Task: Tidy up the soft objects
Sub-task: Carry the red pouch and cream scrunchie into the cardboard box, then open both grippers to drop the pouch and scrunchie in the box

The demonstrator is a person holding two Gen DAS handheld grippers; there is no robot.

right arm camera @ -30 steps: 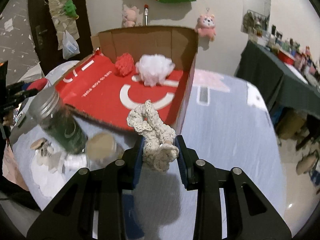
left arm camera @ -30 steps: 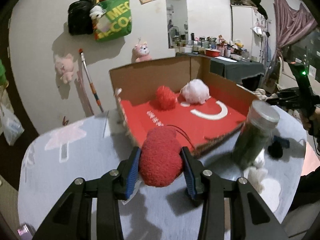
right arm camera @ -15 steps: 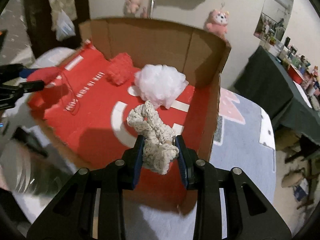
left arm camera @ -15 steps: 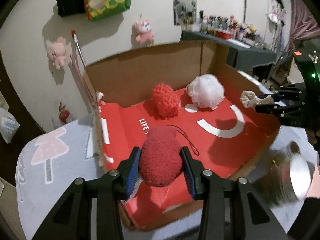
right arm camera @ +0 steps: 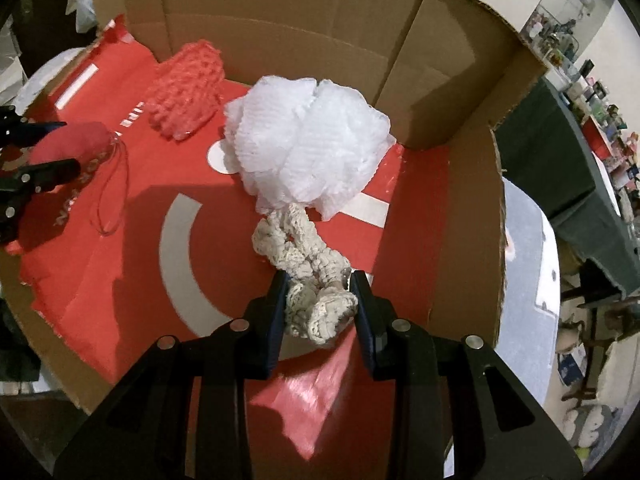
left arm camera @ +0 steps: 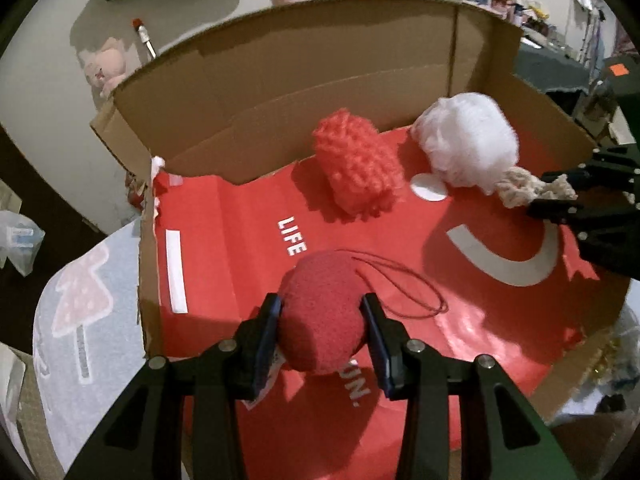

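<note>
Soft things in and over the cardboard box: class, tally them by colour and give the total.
Red: 2, a knitted bundle and a round sponge.
White: 1, a mesh puff.
Cream: 1, a knitted rope.
Total: 4.

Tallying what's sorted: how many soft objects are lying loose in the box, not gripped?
2: the red knitted piece near the back wall and the white pouf to its right. The cardboard box floor shows fully, so none seem hidden.

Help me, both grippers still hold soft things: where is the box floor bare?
Bare: the red floor between red sponge and cream knit, around the white arc. Crowded: the back wall, where red knit and white pouf sit.
</note>
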